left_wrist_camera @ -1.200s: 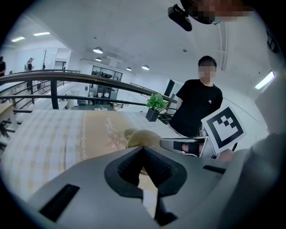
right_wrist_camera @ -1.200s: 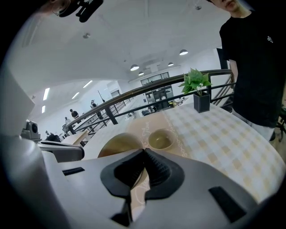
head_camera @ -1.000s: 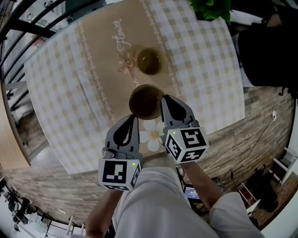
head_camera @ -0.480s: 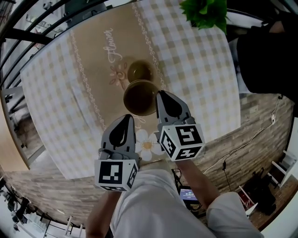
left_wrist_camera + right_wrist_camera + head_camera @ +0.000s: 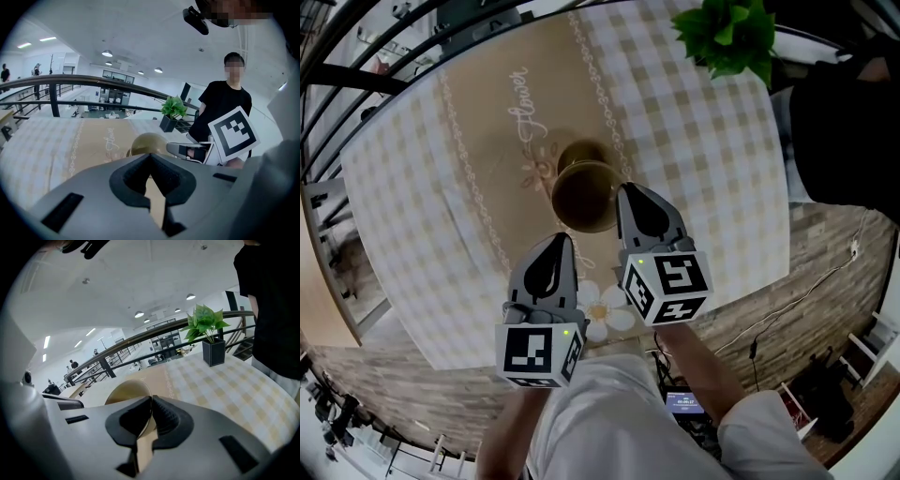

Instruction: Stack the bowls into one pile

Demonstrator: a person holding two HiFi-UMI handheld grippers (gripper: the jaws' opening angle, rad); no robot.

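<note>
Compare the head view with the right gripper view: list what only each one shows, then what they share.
Only the head view: the second bowl on the cloth just past the held bowl, the left tool, and the word "Flower" on the runner.
Only the right gripper view: the right tool shut on the held bowl's rim, ceiling lights, distant people and the plant's dark pot.
Both: the held bowl, the plant, the checked tablecloth and the railing.
</note>
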